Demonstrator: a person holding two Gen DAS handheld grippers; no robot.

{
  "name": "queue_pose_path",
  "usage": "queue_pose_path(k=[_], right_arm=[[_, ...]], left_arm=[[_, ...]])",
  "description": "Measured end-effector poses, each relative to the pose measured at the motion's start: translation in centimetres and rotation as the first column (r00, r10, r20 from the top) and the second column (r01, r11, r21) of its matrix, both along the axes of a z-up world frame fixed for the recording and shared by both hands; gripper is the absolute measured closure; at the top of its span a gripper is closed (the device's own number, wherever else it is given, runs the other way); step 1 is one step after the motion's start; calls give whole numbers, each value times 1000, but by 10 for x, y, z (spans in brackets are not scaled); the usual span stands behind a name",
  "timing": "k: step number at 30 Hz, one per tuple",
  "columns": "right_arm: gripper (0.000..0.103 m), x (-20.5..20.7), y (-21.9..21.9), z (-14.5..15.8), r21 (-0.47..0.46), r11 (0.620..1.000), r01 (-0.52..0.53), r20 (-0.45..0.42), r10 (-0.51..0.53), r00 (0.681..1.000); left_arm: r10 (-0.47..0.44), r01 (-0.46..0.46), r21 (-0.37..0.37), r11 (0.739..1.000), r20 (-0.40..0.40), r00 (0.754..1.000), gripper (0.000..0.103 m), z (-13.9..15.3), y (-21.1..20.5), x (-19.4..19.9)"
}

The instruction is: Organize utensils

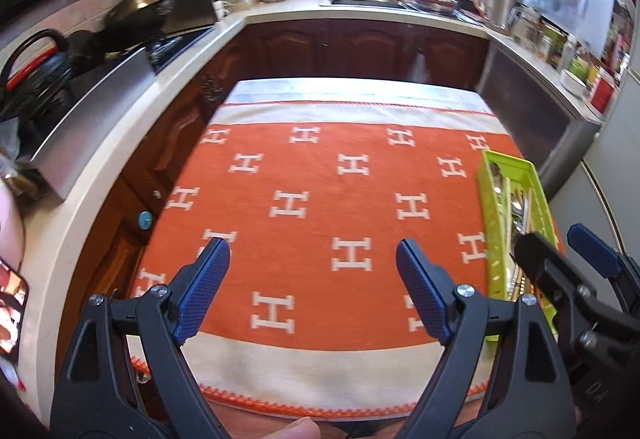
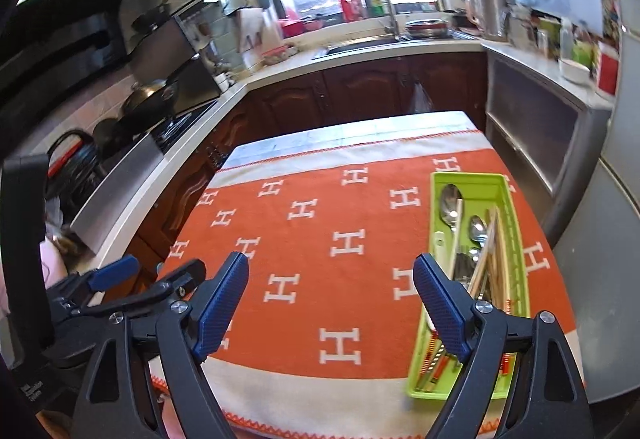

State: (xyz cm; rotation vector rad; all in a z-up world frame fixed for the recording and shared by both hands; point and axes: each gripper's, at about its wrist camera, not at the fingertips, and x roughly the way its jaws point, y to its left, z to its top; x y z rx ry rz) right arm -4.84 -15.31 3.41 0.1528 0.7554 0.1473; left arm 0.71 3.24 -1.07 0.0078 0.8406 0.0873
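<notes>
A lime green utensil tray (image 2: 498,183) sits on the right side of the orange cloth, holding spoons (image 2: 450,205), chopsticks (image 2: 486,259) and other cutlery. It also shows in the left wrist view (image 1: 491,207). My right gripper (image 2: 332,271) is open and empty, raised above the cloth just left of the tray. My left gripper (image 1: 312,259) is open and empty over the cloth's middle. The right gripper appears at the right edge of the left wrist view (image 1: 560,247), by the tray.
The table carries an orange cloth (image 1: 320,175) with white H marks. Dark wood cabinets (image 1: 360,47), a stove with pans (image 1: 136,15) on the left, a sink (image 1: 368,1) at the back and a cluttered counter (image 1: 560,51) on the right surround it.
</notes>
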Motion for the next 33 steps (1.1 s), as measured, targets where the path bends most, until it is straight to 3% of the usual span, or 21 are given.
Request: queue_pose_path(k=[9, 33], right_arm=[[17, 0, 35, -10, -21, 999, -49, -30, 49, 998], [17, 19, 43, -21, -26, 997, -73, -51, 72, 996]], left_arm=[[55, -56, -13, 998, -25, 998, 19, -11, 29, -9], [77, -78, -50, 996, -28, 997, 19, -17, 43, -7]])
